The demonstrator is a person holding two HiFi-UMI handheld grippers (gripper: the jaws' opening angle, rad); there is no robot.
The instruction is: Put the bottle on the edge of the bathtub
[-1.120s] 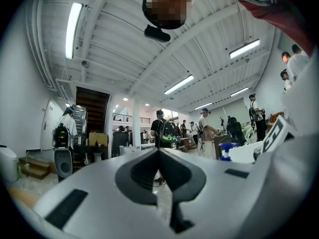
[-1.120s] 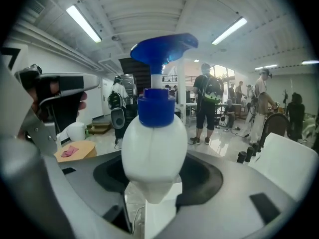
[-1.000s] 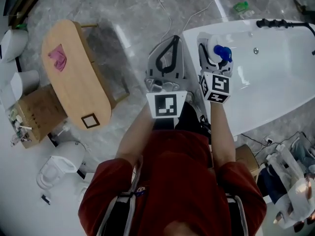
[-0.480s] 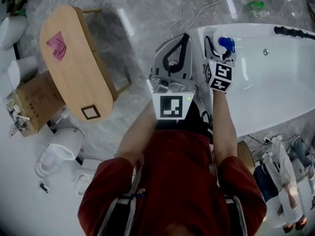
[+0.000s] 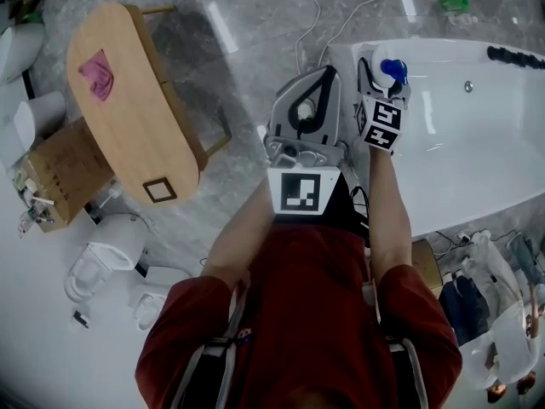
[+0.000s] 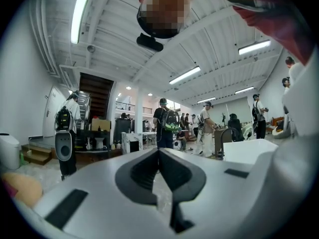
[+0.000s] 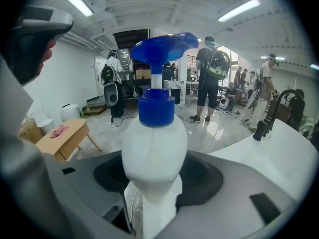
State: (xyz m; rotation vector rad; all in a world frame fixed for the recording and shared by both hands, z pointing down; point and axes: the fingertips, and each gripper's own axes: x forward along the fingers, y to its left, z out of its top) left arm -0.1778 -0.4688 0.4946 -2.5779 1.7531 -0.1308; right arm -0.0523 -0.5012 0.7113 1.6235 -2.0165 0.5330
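Observation:
A white bottle (image 5: 380, 68) with a blue pump top (image 5: 392, 66) stands upright between the jaws of my right gripper (image 5: 381, 77), which is shut on its body. In the head view it hangs over the left end of the white bathtub (image 5: 477, 152), at the rim corner (image 5: 353, 54). In the right gripper view the bottle (image 7: 154, 153) fills the middle, with the tub rim (image 7: 284, 143) to the right. My left gripper (image 5: 312, 100) is beside it on the left, over the floor; its jaws are together with nothing between them (image 6: 159, 156).
An oval wooden table (image 5: 128, 118) with a pink cloth (image 5: 95, 73) stands to the left. A cardboard box (image 5: 51, 177) and white toilets (image 5: 102, 258) are near it. Cables (image 5: 311, 15) cross the marble floor. A black faucet (image 5: 515, 55) sits on the tub's far rim. Several people stand beyond.
Both grippers have gone forward and down. The right one carried the bottle from beside the tub's front wall to above its left rim corner.

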